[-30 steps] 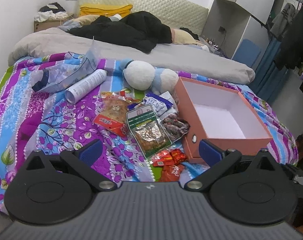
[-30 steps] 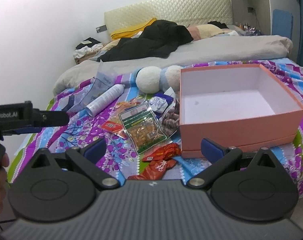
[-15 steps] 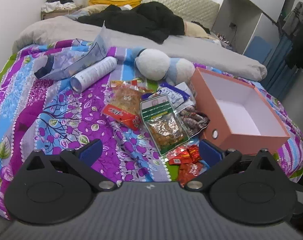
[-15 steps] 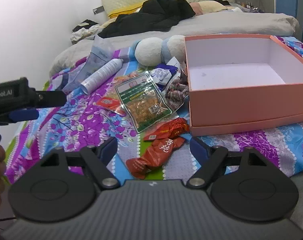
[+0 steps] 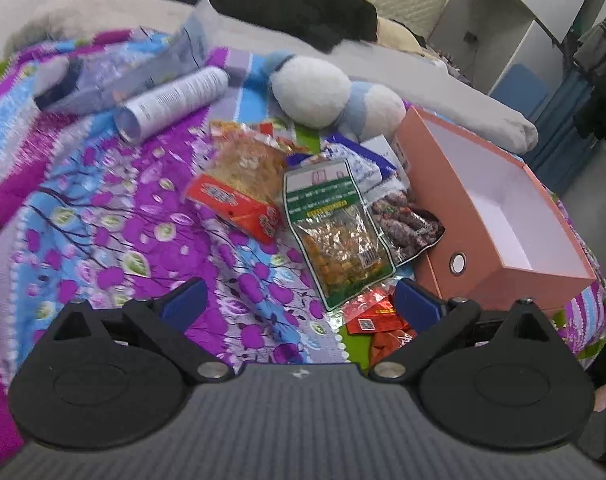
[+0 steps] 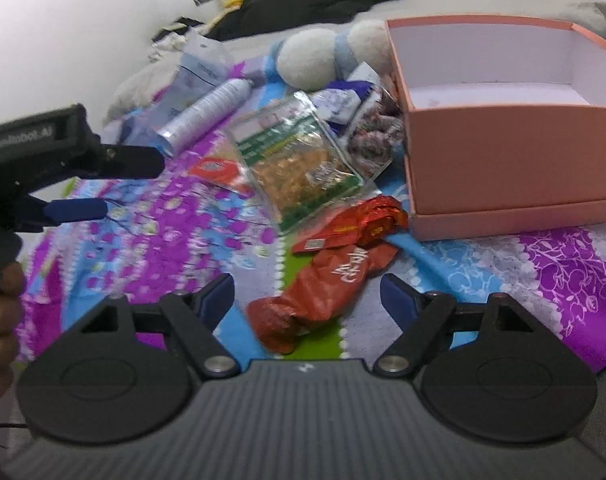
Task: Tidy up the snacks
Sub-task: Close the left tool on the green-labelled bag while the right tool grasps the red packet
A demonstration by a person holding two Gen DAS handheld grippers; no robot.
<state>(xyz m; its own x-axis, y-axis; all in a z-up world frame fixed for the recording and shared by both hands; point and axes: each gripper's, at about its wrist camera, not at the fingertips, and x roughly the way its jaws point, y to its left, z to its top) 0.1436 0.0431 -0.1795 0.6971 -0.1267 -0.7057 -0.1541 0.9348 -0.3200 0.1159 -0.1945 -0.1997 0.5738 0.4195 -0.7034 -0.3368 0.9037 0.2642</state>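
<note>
In the right wrist view the red snack packet (image 6: 323,292) is seen at lower centre, its long axis slanting from lower left to upper right, just ahead of the right gripper (image 6: 306,294), whose jaws stand apart and empty. The pink box (image 6: 503,168) sits at upper right. The left gripper (image 5: 299,300), also apart, is judged farther off.

Bare bedspread (image 5: 103,216) lies open left of the snack pile (image 5: 335,216); pink box (image 6: 503,152) blocks its right.
</note>
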